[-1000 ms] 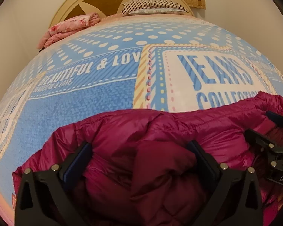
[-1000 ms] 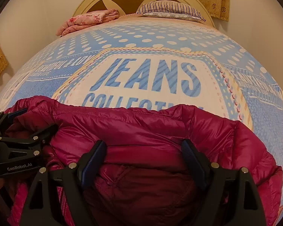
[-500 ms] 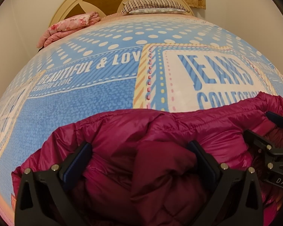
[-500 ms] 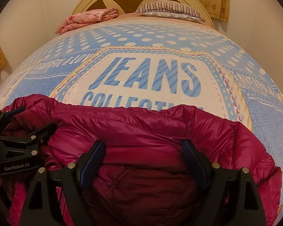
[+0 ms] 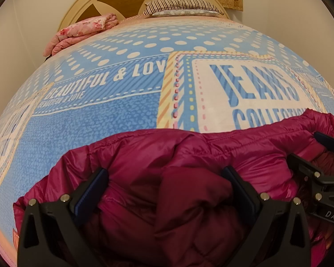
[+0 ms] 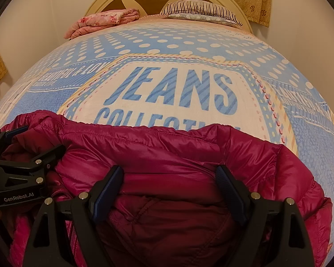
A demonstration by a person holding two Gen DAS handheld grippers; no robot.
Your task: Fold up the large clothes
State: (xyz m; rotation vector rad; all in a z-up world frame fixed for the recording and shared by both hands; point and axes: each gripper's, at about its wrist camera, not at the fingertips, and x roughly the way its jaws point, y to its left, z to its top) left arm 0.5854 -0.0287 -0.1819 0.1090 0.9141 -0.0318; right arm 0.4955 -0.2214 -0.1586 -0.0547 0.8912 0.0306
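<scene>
1. Magenta puffer jacket (image 5: 167,155), shiny and quilted, lies bunched on the bedspread (image 6: 167,51) beneath both grippers.
2. Left gripper (image 5: 164,184) and right gripper (image 6: 169,182): fingers spread wide, fabric bulging between them, none clamped.
3. Beyond the fingertips: pink blanket (image 6: 104,21), striped pillow (image 6: 200,11).

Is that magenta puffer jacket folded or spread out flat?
Partly folded: the puffer jacket lies bunched on the bedspread, its layers doubled over each other, not flat.

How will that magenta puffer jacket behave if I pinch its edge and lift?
The magenta puffer jacket will likely sag and drape, since it already lies bunched in soft folds on the bed cover. Its glossy shell may slip between gripper pads. The puffy quilting suggests it is light for its bulk.
</scene>
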